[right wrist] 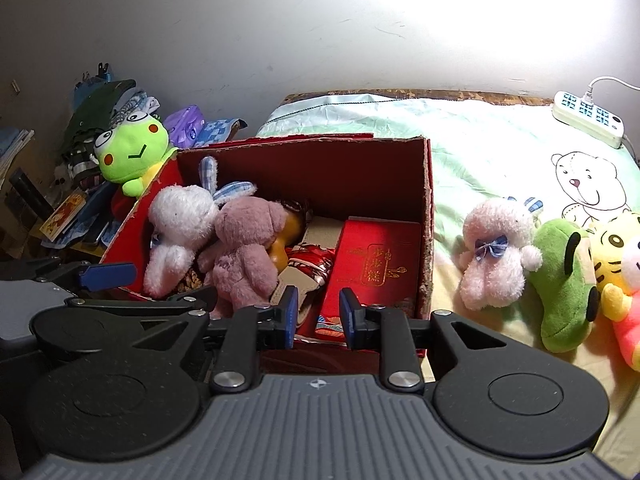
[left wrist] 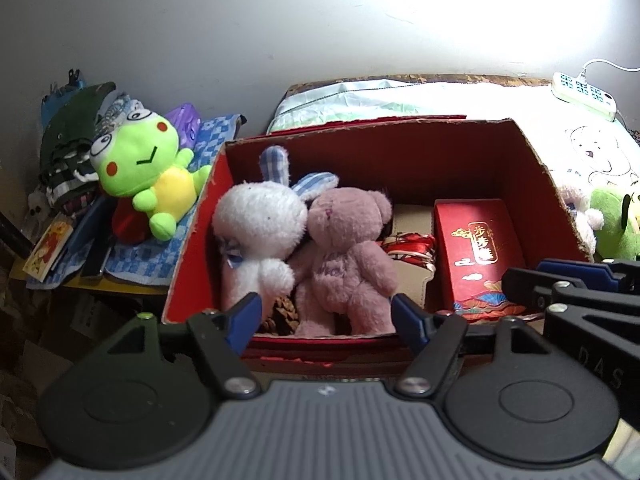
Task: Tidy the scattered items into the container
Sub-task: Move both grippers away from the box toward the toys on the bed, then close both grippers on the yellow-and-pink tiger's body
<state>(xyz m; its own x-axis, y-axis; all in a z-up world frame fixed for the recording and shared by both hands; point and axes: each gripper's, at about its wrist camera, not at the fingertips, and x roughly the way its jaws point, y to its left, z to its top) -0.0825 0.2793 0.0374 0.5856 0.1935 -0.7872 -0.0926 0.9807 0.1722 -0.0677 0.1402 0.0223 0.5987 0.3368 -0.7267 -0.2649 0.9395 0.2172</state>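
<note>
Bedspread (right wrist: 480, 152) lies bare right of the box (right wrist: 427, 216); both fingers hover apart, empty.

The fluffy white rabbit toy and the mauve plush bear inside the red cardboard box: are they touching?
Touching. The left wrist view shows the white rabbit pressed against the mauve bear, no gap.

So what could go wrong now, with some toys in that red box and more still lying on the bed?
The pink bear and white rabbit stand propped together in the red box; dropping another toy in may topple them. The pale rabbit, green plush and tiger toy lie packed side by side, so the right gripper might snag two at once.
</note>
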